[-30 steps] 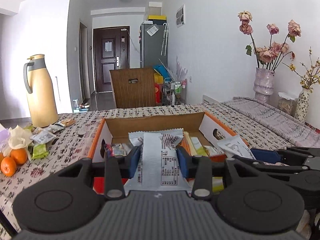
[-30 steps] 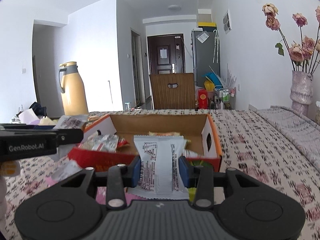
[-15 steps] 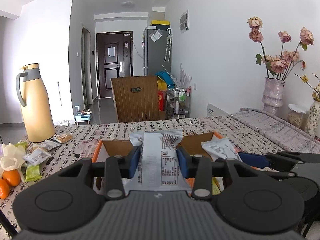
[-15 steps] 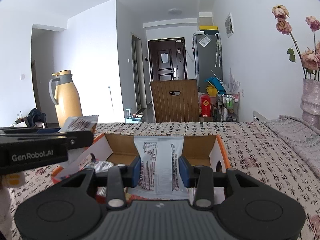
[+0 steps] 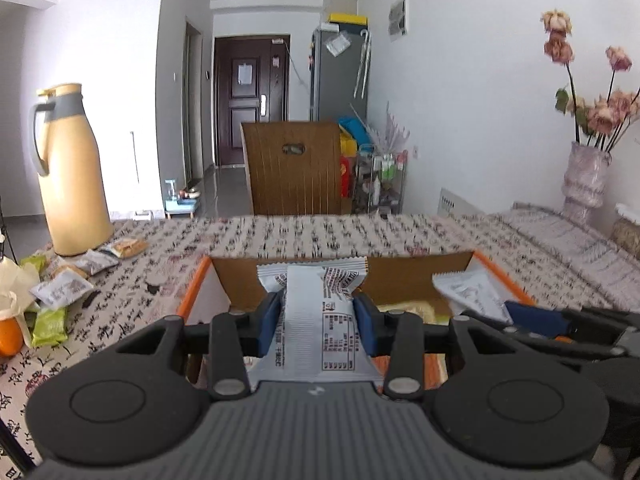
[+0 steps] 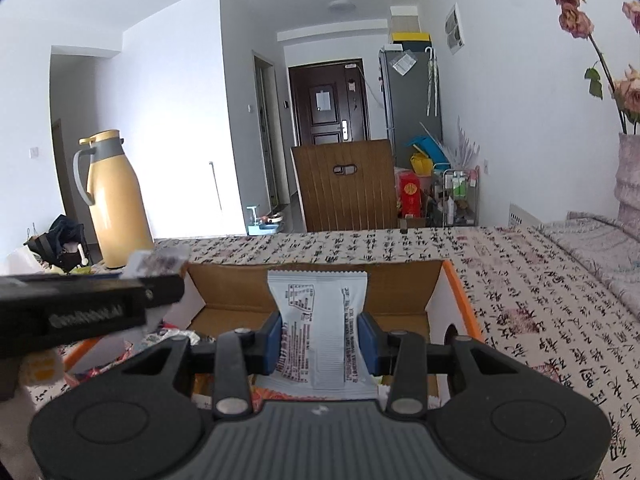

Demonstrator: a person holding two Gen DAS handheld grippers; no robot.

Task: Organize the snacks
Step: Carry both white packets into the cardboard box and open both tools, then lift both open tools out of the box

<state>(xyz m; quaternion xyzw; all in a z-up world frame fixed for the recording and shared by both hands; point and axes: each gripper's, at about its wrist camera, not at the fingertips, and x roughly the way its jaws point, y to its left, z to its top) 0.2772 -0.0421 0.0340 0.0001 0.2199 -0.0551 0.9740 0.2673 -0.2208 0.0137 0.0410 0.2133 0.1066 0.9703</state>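
My left gripper [image 5: 318, 330] is shut on a white snack packet [image 5: 318, 320] and holds it above the near side of an open orange-edged cardboard box [image 5: 192, 284]. My right gripper [image 6: 320, 344] is shut on a second white snack packet [image 6: 320, 328] above the same box [image 6: 460, 296]. The right gripper with its packet [image 5: 468, 292] shows at the right of the left wrist view. The left gripper body [image 6: 80, 312] crosses the left of the right wrist view. Several snacks lie in the box, mostly hidden by the grippers.
The table [image 5: 360, 236] has a patterned cloth. A yellow thermos jug [image 5: 68, 172] stands at the far left, with loose snack packets [image 5: 60, 292] and an orange [image 5: 8, 336] near it. A vase of dried roses [image 5: 586, 176] stands at the far right. A wooden chair back [image 5: 294, 172] is behind the table.
Both grippers have risen and tilted up over the box, each still holding its packet. The box now sits lower in both views and less of its contents shows.
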